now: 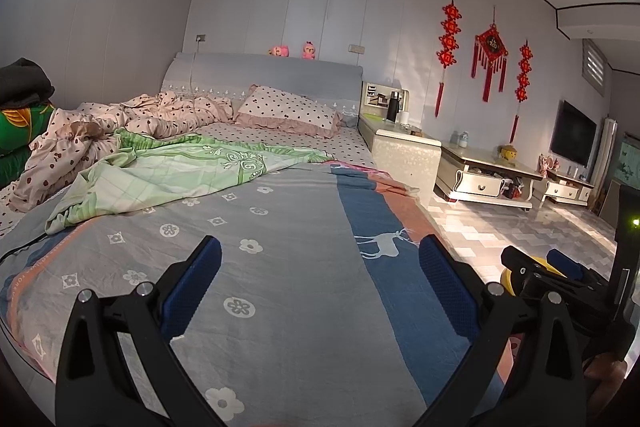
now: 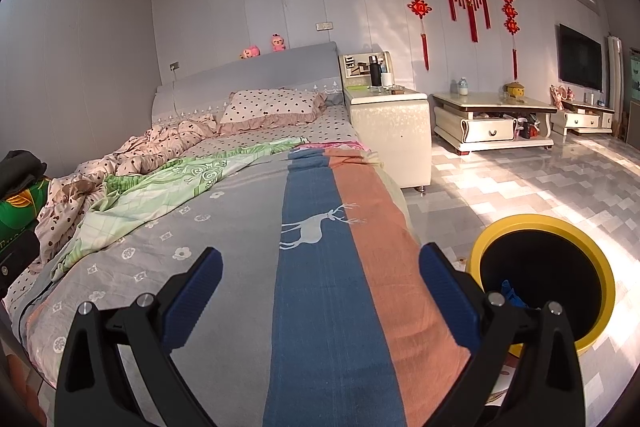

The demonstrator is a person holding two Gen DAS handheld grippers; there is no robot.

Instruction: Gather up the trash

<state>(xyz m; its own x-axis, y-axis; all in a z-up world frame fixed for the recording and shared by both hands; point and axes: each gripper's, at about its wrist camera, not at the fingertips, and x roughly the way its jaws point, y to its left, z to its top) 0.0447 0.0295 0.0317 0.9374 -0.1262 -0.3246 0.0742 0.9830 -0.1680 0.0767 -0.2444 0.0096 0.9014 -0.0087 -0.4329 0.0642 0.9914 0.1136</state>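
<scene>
My left gripper (image 1: 320, 255) stands open above the foot of the bed, with only the grey flowered sheet (image 1: 256, 267) between its blue pads. My right gripper (image 2: 320, 259) is also open and holds nothing, above the blue and orange stripes of the same sheet (image 2: 320, 287). Beside the bed on the floor stands a yellow bin with a black liner (image 2: 540, 221), just right of my right fingers; something blue (image 2: 510, 293) lies inside it. The left wrist view shows the right gripper (image 1: 536, 263) in front of that bin (image 1: 509, 281). A small brownish crumpled thing (image 1: 86, 127) lies on the dotted duvet at far left.
A green blanket (image 1: 176, 167) and a rumpled dotted duvet (image 1: 168, 107) cover the bed's far half. A white bedside cabinet (image 2: 390, 131) with a black flask stands by the headboard. Beyond it are a low table (image 2: 492, 115), a TV (image 2: 580, 57) and tiled floor (image 2: 520, 179).
</scene>
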